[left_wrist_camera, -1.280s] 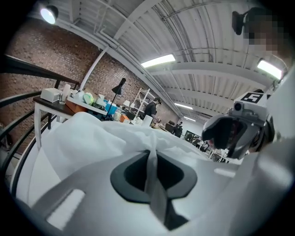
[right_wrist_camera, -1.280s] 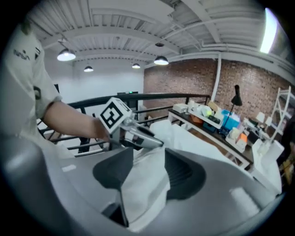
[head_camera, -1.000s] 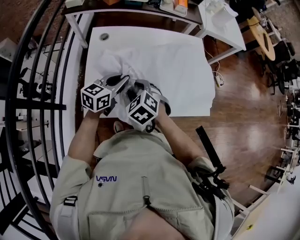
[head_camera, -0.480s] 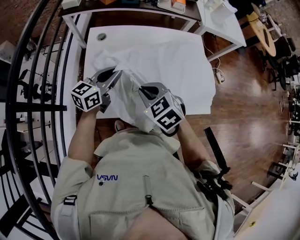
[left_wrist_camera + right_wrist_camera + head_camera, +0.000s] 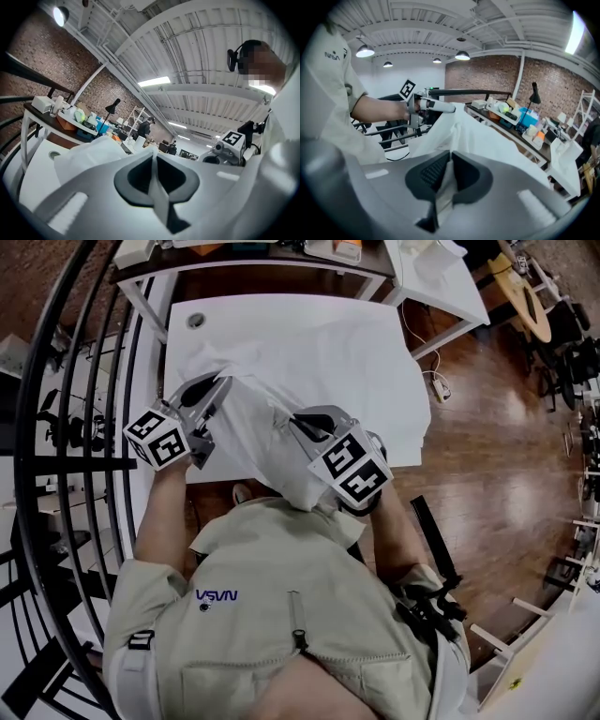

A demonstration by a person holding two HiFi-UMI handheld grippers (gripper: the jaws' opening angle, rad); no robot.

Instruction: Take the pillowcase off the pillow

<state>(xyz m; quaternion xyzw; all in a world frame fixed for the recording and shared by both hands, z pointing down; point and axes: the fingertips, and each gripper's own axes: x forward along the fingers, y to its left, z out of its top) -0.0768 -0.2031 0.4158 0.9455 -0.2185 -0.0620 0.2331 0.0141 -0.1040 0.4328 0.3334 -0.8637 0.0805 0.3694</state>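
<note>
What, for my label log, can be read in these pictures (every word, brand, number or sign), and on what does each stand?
"NASA": on the chest of the person's beige shirt; the head view shows it upside down.
Square markers on the two cubes: black-and-white patterns, no letters or numbers.
Boxes on the back table: any print is too small to read.

Left tool (image 5: 216,385) and right tool (image 5: 300,419) both tight on pillowcase (image 5: 251,432), right jaws just closed.

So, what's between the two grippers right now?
A span of the white pillowcase, pinched at one end by the left gripper and at the other by the right gripper; the head view shows it.
</note>
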